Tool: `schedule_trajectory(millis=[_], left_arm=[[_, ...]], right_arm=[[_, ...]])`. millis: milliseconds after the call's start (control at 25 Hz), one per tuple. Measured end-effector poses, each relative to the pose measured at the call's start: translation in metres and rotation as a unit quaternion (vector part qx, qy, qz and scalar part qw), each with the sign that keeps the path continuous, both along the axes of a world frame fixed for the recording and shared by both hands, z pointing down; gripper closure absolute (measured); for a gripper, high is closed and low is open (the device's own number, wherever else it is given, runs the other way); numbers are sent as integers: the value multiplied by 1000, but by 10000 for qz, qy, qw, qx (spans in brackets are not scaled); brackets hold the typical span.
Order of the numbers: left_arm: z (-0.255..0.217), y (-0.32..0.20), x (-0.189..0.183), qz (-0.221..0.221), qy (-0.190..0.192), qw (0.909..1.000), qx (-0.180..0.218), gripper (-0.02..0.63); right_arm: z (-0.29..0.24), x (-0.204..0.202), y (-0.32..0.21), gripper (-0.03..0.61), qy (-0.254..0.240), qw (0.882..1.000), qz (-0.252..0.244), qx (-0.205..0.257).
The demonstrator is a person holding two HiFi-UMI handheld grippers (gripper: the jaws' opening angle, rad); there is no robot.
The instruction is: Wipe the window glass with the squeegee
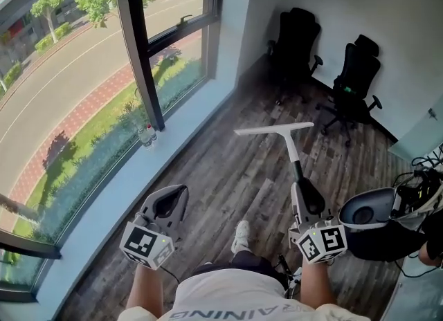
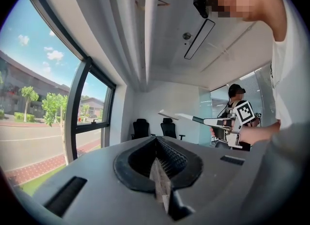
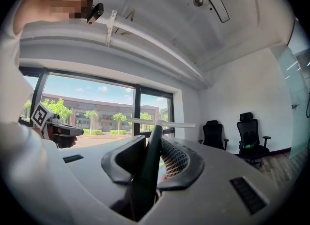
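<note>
The squeegee [image 1: 273,130] is a white T-shaped blade on a dark handle, held level out over the wooden floor and away from the window glass [image 1: 62,105]. My right gripper [image 1: 304,194] is shut on its handle. In the right gripper view the handle [image 3: 149,163] runs up between the jaws to the blade [image 3: 162,123], with the window beyond. My left gripper [image 1: 169,200] hangs beside it on the window side, jaws together and empty. From the left gripper [image 2: 157,145] view, the squeegee [image 2: 177,116] and right gripper [image 2: 227,122] show off to the right.
A dark window post [image 1: 138,50] divides the glass above a pale sill [image 1: 118,195] where small bottles [image 1: 147,135] stand. Two black office chairs [image 1: 294,43] [image 1: 356,77] sit by the far wall. Another person [image 1: 415,233] with cables stands close on my right.
</note>
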State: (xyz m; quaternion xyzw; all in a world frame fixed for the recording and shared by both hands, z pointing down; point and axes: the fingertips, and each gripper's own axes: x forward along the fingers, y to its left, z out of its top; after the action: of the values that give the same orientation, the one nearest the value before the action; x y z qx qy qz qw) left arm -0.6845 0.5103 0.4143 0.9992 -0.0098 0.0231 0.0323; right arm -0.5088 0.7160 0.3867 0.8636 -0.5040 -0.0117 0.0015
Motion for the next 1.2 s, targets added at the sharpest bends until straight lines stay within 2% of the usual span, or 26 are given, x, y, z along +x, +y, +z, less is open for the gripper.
schedule_trajectory(millis=[240, 600, 720, 960, 1200], left_arm=[[-7, -20, 80, -36, -48, 9999, 140, 597], [-33, -34, 244, -219, -186, 9978, 603, 596], [-31, -36, 290, -205, -189, 9977, 618, 597], [-16, -55, 352, -275, -363, 9983, 376, 597], [-13, -73, 412, -1, -317, 9988, 380, 597]], right_arm=[[0, 81, -26, 479, -58, 9997, -112, 228], [0, 255, -46, 479, -418, 9978, -237, 456], [8, 303, -57, 479, -499, 9971, -342, 470], [29, 365, -71, 479, -615, 9961, -444, 456], [39, 414, -76, 479, -735, 9964, -133, 397]])
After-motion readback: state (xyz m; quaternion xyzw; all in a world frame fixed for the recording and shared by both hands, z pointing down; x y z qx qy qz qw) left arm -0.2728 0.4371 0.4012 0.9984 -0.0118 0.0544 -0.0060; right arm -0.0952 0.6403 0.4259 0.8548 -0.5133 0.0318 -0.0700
